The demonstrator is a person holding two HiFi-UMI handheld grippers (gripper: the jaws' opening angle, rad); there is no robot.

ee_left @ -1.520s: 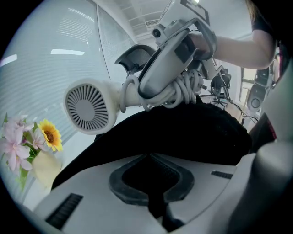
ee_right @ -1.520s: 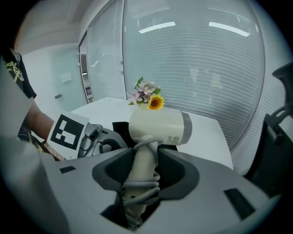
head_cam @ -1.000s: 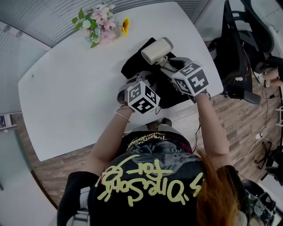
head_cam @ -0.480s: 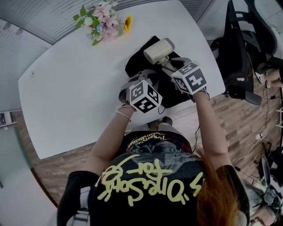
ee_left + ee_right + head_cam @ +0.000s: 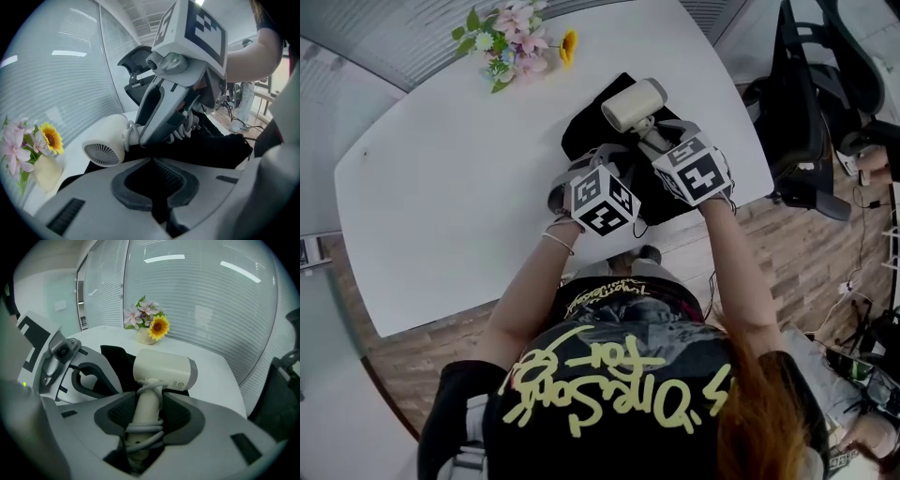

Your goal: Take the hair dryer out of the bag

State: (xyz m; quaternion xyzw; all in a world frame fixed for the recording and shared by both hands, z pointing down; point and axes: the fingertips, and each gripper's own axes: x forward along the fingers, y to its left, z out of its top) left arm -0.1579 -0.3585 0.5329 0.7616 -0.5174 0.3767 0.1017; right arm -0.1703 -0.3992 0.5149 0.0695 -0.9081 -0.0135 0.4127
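Head view: over the white counter (image 5: 441,187), the right gripper (image 5: 652,139) holds the cream hair dryer (image 5: 633,101) above the black bag (image 5: 581,131) — out of it.
Left gripper view: the left gripper (image 5: 157,187) has its fingers together, by the bag.
Right gripper view: fingers clamped on the hair dryer's cord-wrapped handle.

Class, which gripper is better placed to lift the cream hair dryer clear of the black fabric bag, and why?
Right. The right gripper is clamped on the cord-wrapped handle of the cream hair dryer; the left gripper is shut beside the black fabric bag.
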